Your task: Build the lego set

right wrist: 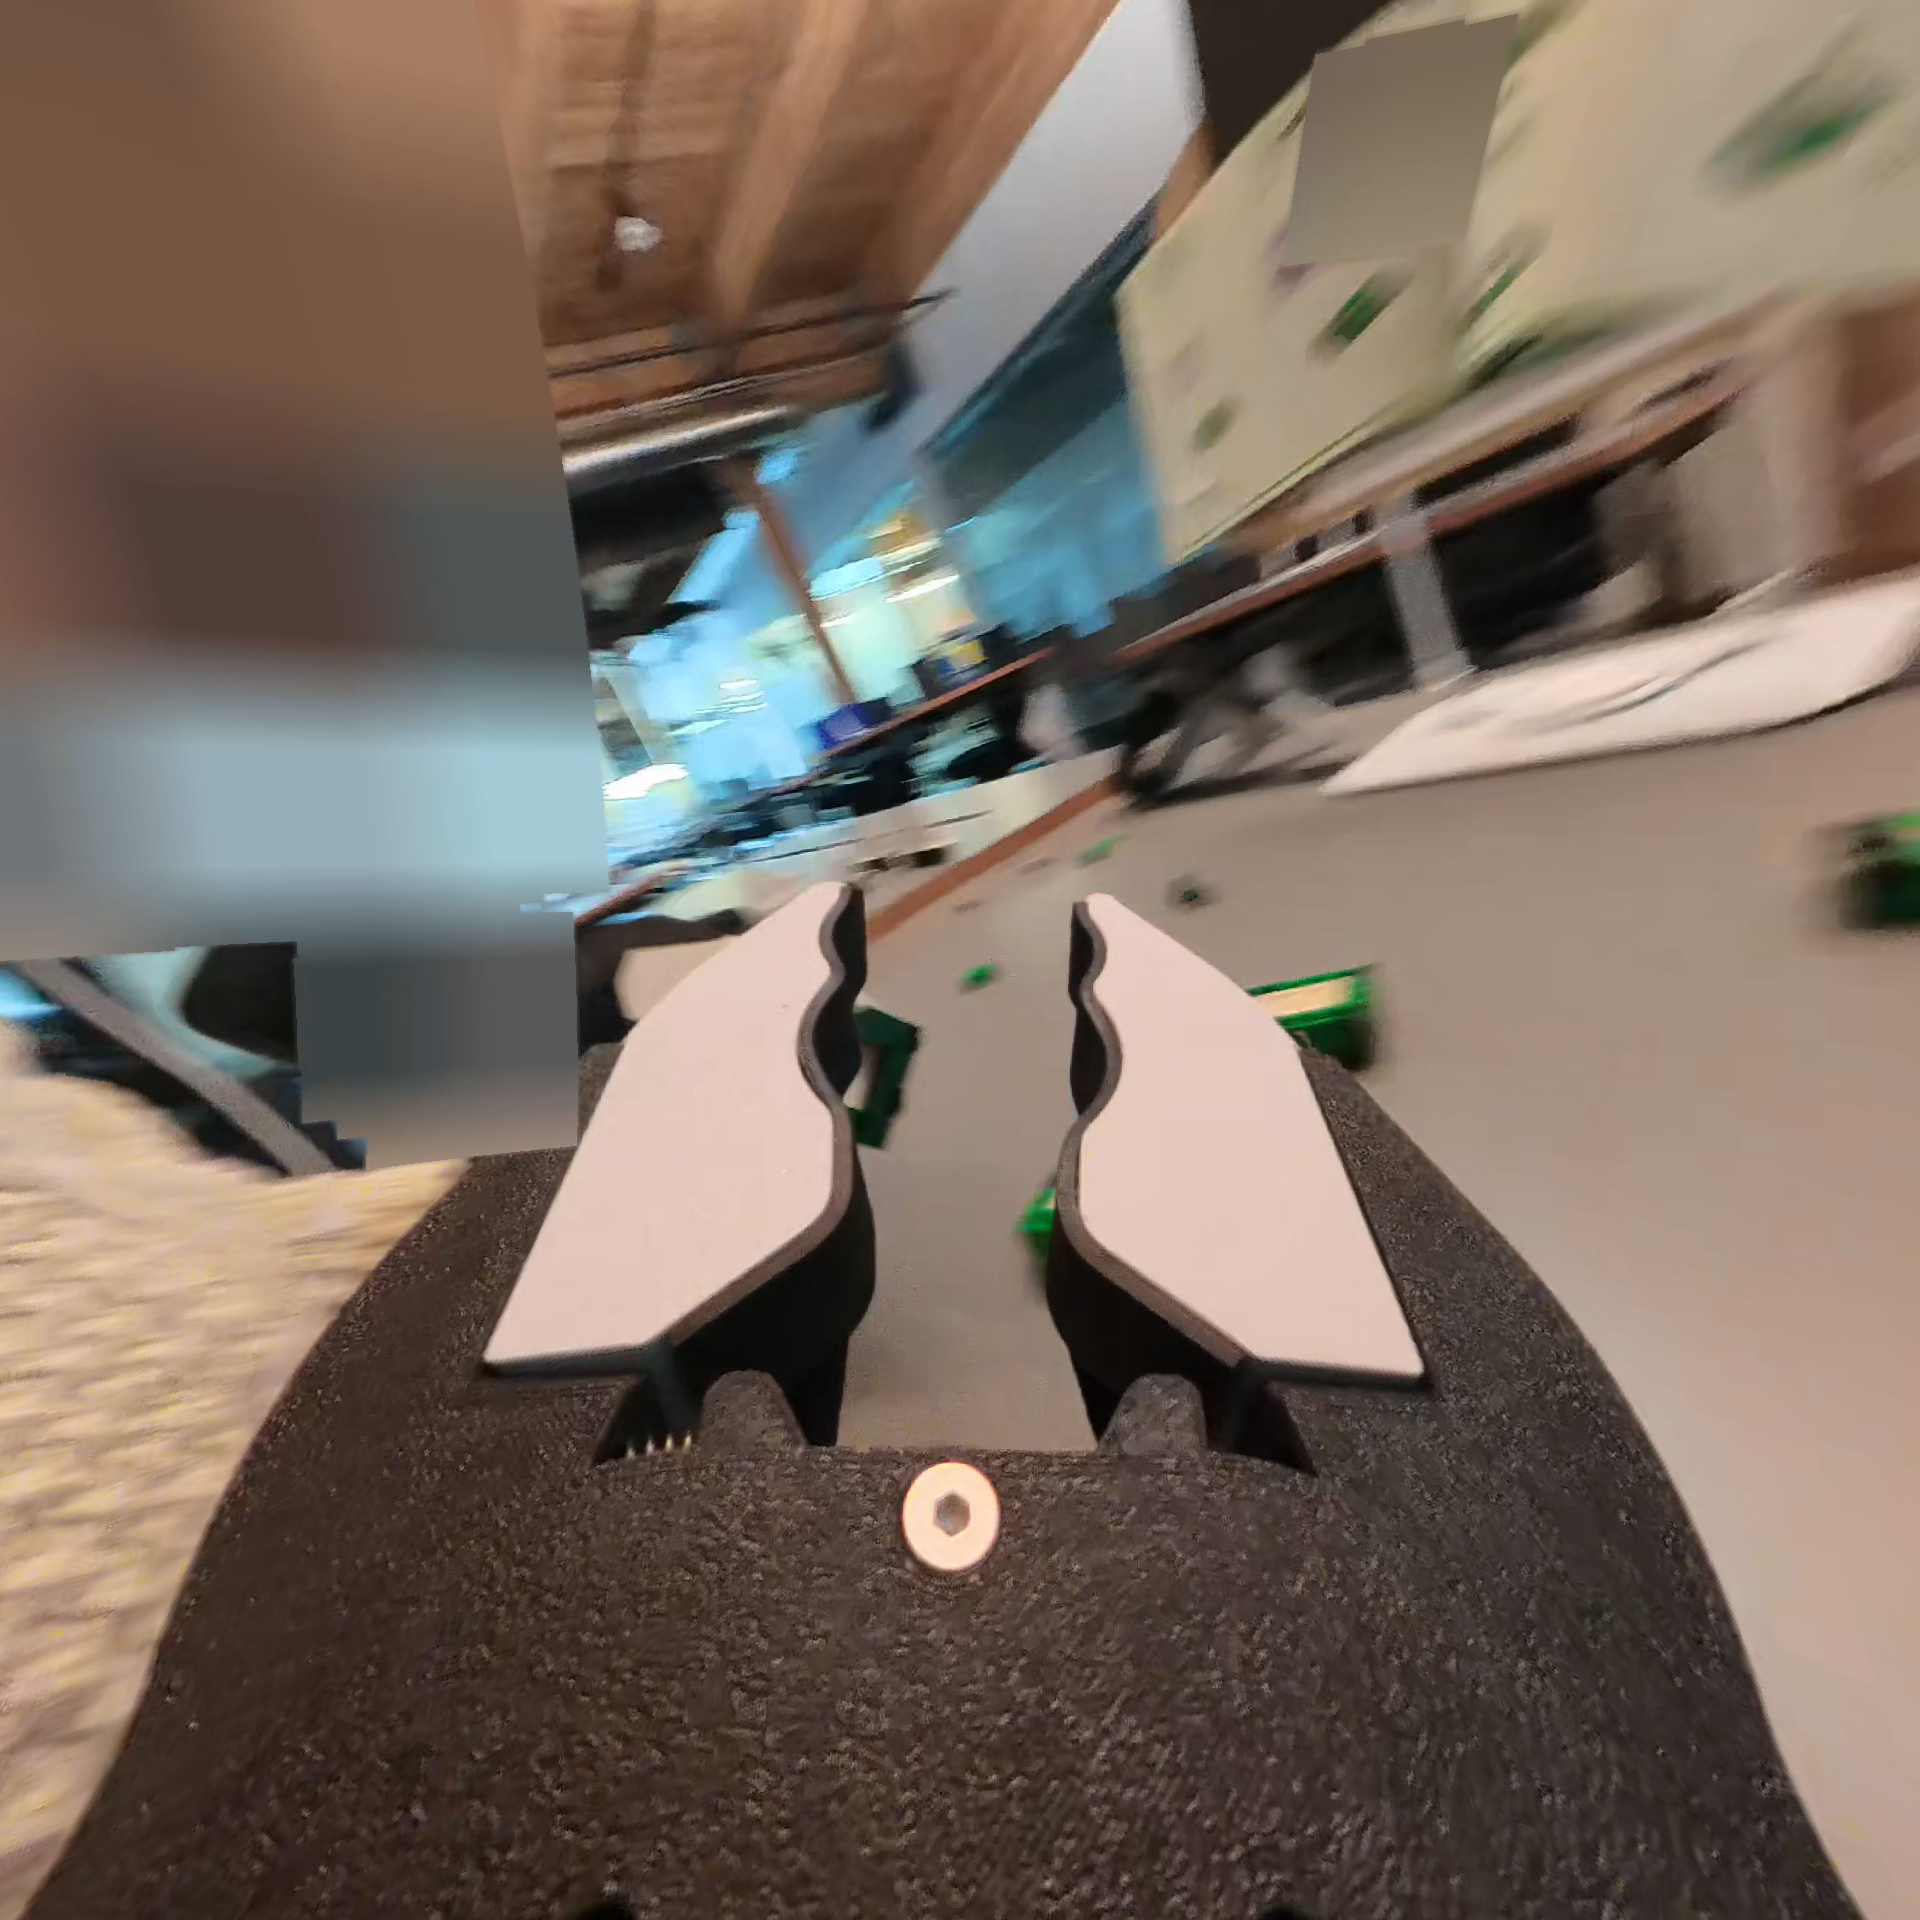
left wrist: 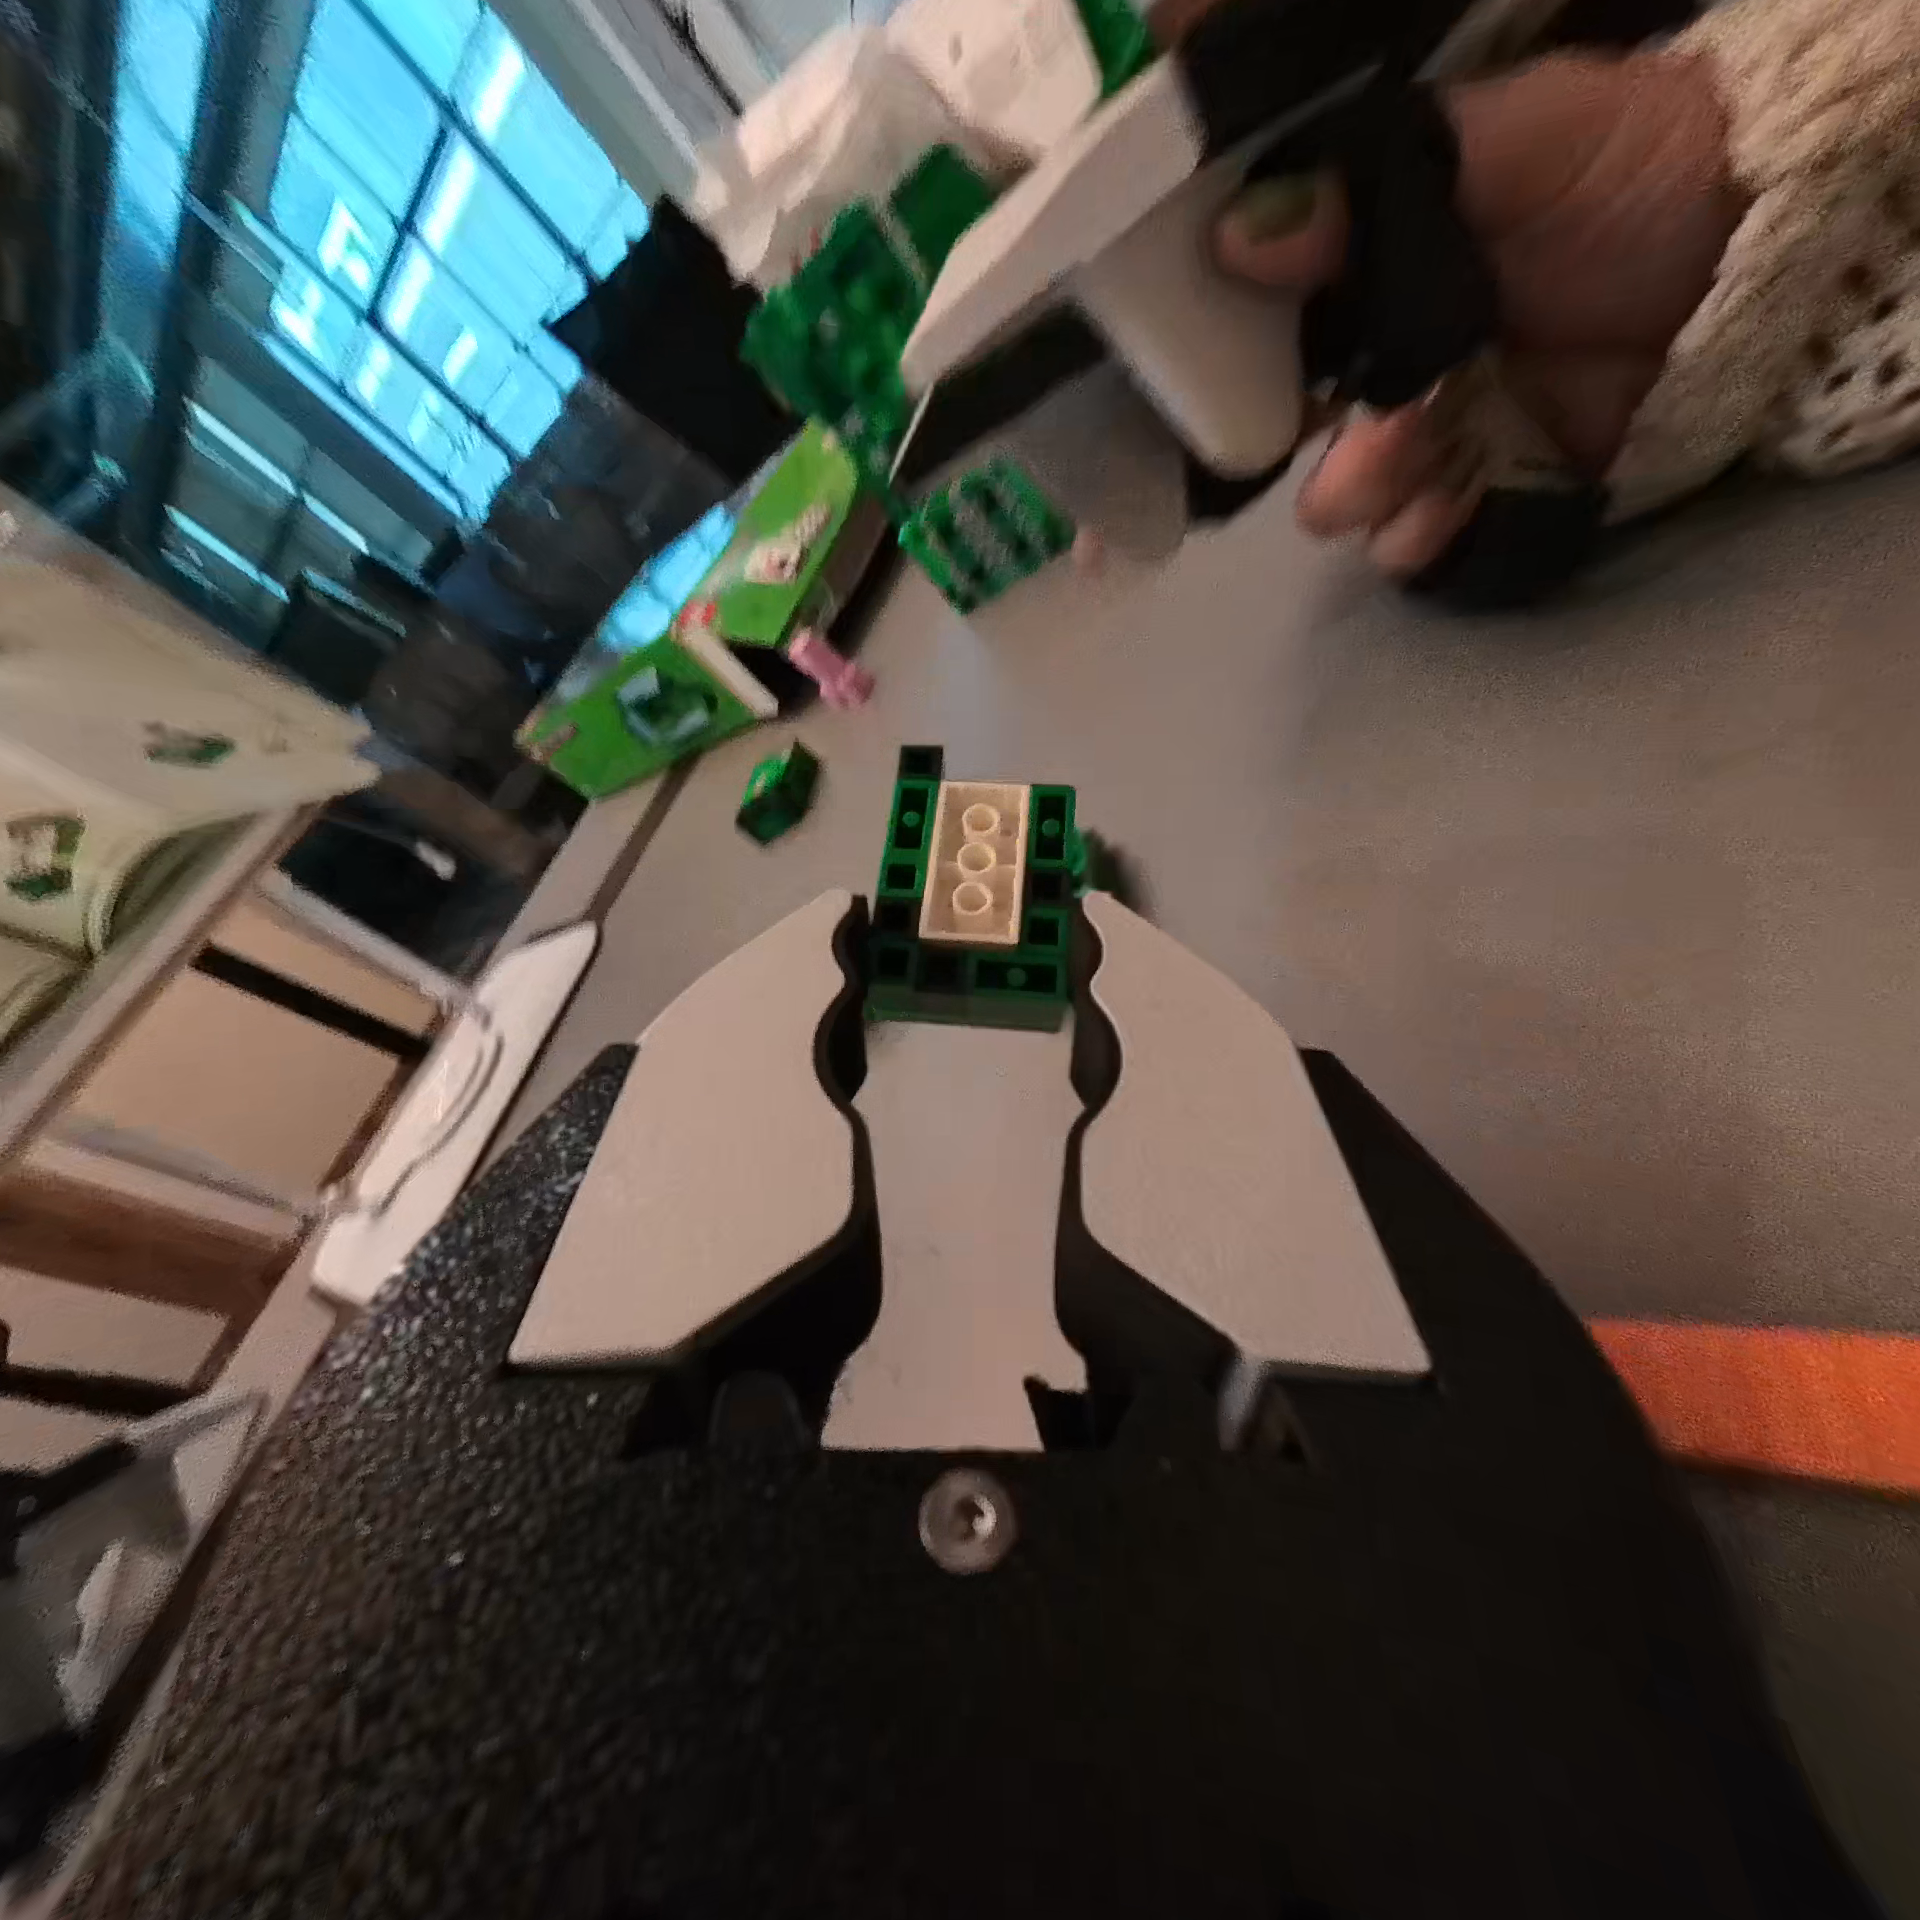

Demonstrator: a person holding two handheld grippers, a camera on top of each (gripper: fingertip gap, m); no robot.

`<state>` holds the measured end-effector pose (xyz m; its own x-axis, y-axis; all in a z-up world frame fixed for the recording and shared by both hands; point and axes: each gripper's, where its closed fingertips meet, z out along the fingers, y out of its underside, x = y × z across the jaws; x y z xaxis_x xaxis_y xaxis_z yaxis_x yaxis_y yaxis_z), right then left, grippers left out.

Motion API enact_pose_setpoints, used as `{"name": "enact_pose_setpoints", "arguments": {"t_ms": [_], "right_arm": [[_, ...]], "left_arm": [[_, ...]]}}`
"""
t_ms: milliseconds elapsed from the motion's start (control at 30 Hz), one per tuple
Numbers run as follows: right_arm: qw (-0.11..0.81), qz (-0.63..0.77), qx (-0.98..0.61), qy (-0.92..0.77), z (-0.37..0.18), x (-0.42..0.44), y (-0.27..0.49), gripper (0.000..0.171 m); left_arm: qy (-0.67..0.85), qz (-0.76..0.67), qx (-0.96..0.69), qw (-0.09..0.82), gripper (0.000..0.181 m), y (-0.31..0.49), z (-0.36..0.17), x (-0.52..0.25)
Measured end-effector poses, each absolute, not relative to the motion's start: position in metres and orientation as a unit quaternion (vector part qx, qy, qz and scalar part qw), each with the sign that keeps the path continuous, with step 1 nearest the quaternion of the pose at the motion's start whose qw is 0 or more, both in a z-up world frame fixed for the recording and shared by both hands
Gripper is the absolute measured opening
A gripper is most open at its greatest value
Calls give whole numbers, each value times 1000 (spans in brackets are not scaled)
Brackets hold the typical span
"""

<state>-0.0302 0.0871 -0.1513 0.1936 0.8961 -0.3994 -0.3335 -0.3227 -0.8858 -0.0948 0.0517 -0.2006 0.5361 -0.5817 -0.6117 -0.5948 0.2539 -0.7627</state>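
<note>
In the left wrist view my left gripper is shut on a green lego assembly with a white brick set in its upturned face, held above the grey table. The right gripper's white fingers and the hand holding it show blurred at the top right, near a green build. In the right wrist view my right gripper is open and empty, above the table, with loose green pieces beyond its fingertips. That view is motion-blurred.
A green studded plate, a pink piece, a small dark green piece and a green box lie on the table. An open instruction booklet stands at the left. An orange strip lies at the right.
</note>
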Motion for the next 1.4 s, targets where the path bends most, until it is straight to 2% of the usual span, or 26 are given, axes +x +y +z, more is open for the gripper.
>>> {"name": "enact_pose_setpoints", "arguments": {"t_ms": [100,233,933,1067,1167,1400], "right_arm": [[581,519,-575,-250,-152,-19,102,35],[592,499,-566,-284,-153,-22,104,33],[615,454,-546,-343,-154,-54,148,24],[614,448,-545,-355,-156,-57,146,24],[614,447,-546,-354,-156,-57,146,24],[607,417,-549,-396,-161,-66,143,24]], "left_arm": [[440,-20,-699,563,36,65,-213,-132],[393,-75,-769,499,36,68,-231,-159],[377,-165,-822,395,36,54,-263,-168],[350,-120,-832,413,36,55,-254,-208],[257,-62,-844,466,36,63,-237,-265],[105,-19,-859,501,35,57,-231,-345]]}}
